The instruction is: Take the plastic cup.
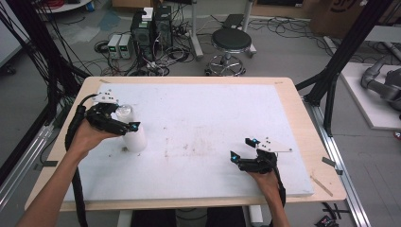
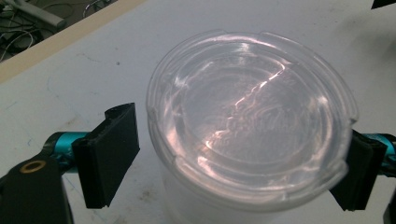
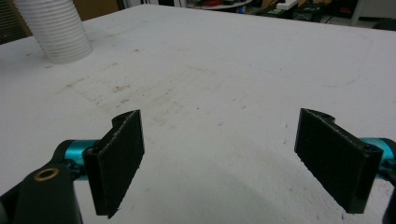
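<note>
A white ribbed cup [image 1: 135,138] with a clear plastic lid [image 2: 247,116] stands upright on the left of the white table top [image 1: 213,113]. My left gripper [image 1: 125,116] comes at it from the left and is open, one jaw on each side of the cup just under the lid. In the left gripper view the left pad [image 2: 109,154] stands a little off the cup wall, and the right pad [image 2: 359,172] is partly hidden by the lid's rim. My right gripper [image 1: 241,148] rests low at the front right, open with nothing between its pads [image 3: 121,158]. The cup [image 3: 58,30] shows far off in its view.
The white board lies on a wooden table whose rim [image 1: 307,123] shows all round. Beyond the far edge stand a black stool [image 1: 231,42], computer towers [image 1: 151,28] and loose cables on the floor. Black frame posts [image 1: 338,61] rise at the right.
</note>
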`<action>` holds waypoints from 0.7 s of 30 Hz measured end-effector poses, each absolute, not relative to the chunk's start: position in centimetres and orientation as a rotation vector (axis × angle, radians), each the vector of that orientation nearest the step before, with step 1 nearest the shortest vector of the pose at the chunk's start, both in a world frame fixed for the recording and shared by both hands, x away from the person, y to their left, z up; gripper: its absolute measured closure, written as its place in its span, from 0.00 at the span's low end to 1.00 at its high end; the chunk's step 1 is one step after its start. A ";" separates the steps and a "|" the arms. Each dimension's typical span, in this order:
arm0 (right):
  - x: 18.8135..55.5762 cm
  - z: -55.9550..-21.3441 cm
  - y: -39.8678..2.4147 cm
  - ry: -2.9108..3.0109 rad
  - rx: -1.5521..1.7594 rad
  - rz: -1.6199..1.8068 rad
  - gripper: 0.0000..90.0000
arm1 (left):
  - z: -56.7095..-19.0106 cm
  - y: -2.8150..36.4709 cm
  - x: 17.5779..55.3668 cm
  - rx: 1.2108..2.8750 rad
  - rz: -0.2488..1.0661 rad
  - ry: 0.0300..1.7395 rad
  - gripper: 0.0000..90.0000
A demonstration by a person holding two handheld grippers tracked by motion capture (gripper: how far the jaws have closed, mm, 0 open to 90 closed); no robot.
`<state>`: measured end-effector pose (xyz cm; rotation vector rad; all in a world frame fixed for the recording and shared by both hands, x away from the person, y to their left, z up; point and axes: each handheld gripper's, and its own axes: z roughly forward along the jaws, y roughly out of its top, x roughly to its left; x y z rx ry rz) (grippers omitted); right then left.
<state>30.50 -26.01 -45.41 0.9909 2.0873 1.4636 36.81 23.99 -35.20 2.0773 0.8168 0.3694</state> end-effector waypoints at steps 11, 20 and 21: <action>30.5 -45.4 -26.0 2.088 1.001 1.465 0.18 | -34.7 23.9 36.9 2.107 0.348 0.820 0.19; 30.5 -45.4 -26.0 2.086 1.003 1.462 0.18 | -34.6 23.9 37.1 2.133 0.320 0.820 0.31; 30.5 -45.4 -26.0 2.085 1.002 1.462 0.18 | -34.6 23.9 37.1 2.132 0.316 0.819 0.33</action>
